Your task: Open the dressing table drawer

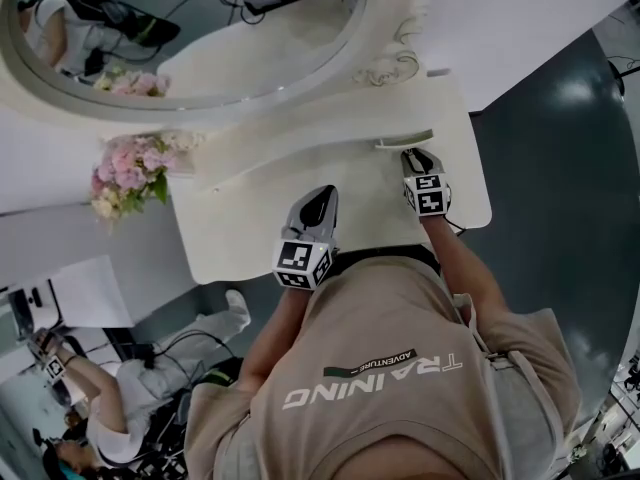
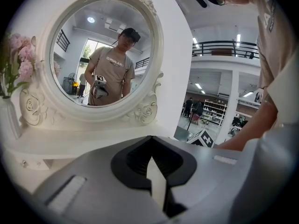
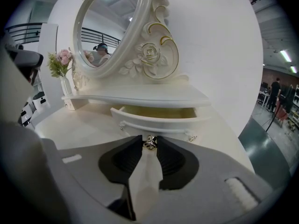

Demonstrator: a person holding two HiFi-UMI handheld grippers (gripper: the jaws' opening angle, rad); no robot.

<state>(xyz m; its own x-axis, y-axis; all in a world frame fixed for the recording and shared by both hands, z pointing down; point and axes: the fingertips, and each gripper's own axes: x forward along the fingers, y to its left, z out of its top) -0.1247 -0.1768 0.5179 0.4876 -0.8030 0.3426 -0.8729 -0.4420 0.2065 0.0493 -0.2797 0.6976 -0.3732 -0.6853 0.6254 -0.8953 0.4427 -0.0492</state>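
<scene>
Right tool (image 3: 149,141) clamped on the knob (image 3: 150,144) of the partly open drawer (image 3: 156,118).

The drawer sits under the mirror (image 1: 200,28) shelf, at about 1 o'clock on the worktop (image 1: 240,238), its pale inside showing. The right arm reaches straight out to it, tool tipped downward, both pads pressed on the small metal knob. The left arm is bent close to the body; the left tool (image 2: 150,140) hangs over the worktop at 12 o'clock from the chest, tips together with nothing between them. Flowers (image 1: 130,168) stand at 9 o'clock.
</scene>
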